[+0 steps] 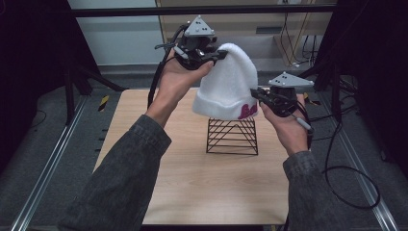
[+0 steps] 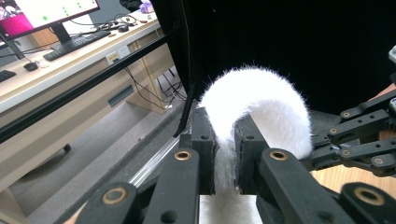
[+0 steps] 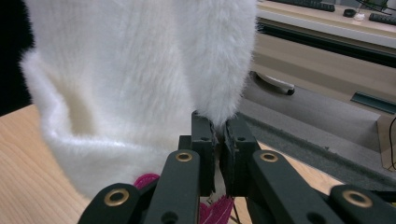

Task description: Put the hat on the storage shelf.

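**White fuzzy hat held aloft between two grippers**

Nearest the camera in the high view, two forearms in grey denim sleeves [image 1: 127, 178] come in over the pale wooden table [image 1: 192, 183]; beyond them on the table stands a black wire rack [image 1: 232, 136], its slanted bars bare; just above the rack hangs the white hat [image 1: 230, 84], with a magenta mark [image 1: 247, 111] on its folded brim; the brim's lower edge sits close over the rack's top, whether touching it I cannot tell. The right gripper [image 1: 258, 93] meets the hat at the brim's right edge, jaws clamped tight on a fold of fur, as the right gripper view shows, the pads [image 3: 204, 135] pressed almost together with the fabric pinched between. Farther and higher, the left gripper [image 1: 222, 55] grips the hat's crown; in the left gripper view its jaws are closed on a thick ridge of white fur [image 2: 257, 102] that arches over the pads [image 2: 205, 140]. Behind lie a grey floor, a metal rail [image 1: 48, 163] and dark curtains.
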